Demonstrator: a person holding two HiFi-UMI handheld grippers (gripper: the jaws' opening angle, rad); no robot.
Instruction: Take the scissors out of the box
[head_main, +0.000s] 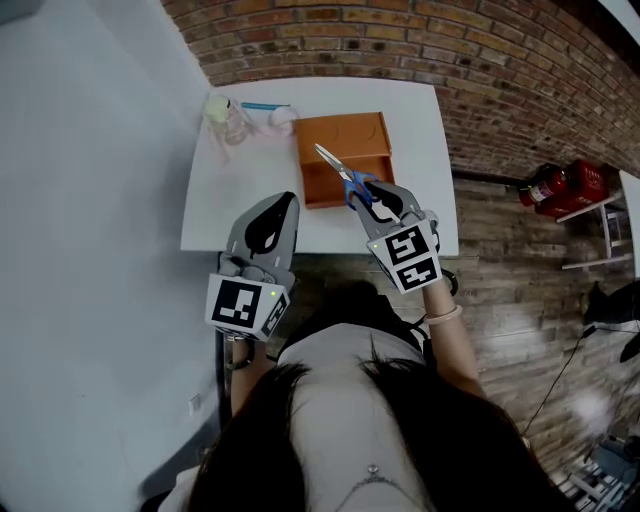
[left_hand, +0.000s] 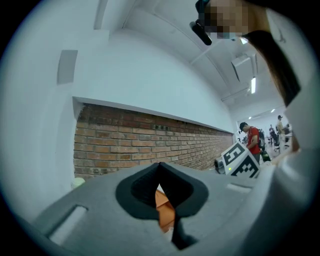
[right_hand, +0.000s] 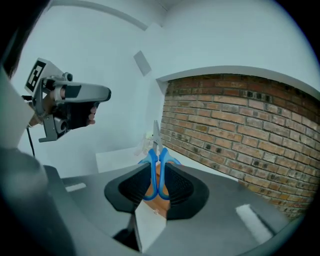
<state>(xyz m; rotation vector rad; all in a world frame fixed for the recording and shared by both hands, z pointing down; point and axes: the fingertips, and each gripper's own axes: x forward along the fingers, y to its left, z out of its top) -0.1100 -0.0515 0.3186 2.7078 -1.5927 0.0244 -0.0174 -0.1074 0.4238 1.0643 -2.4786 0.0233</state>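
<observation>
above the box (head_main: 345, 135) near edge, right claw (head_main: 372, 197) is clamped on the scissors (head_main: 332, 162) by the blue handles, blades running out toward 11 o'clock. left claw (head_main: 272, 215) sits at its 9 o'clock, jaws together, empty. looks nearly clear of the box.

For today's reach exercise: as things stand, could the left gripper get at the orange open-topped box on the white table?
Probably yes: the left gripper hovers close beside the orange open-topped box, with only bare white table between them.
</observation>
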